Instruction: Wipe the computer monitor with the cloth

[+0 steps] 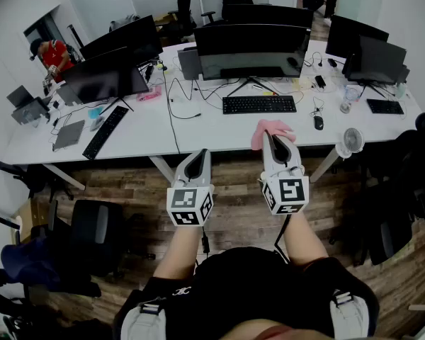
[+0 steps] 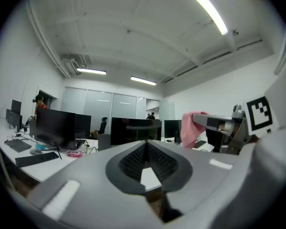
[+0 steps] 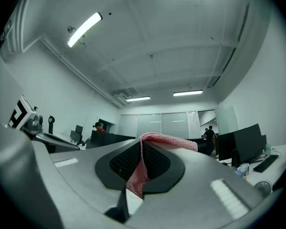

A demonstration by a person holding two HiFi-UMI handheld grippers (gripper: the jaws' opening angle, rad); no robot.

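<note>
cloth, pink and loosely bunched, sits pinched in the right gripper. in the right gripper view the jaws are pressed together on a fold of it, with the rest draped over the upper jaw. the left gripper has its jaws brought together on nothing, only pale desk showing past them in its own view.

the monitor lies straight ahead of the right gripper and slightly to its left, across the white desk and beyond the keyboard. it is well apart from the cloth, so no wiping contact exists yet. its long axis runs side to side, crosswise to the way both grippers point, and the screen faces back toward them. the right gripper is the nearer one and already carries the cloth. judging from this, the coming move is a forward reach over the keyboard, then strokes running left and right along the screen's width.
</note>
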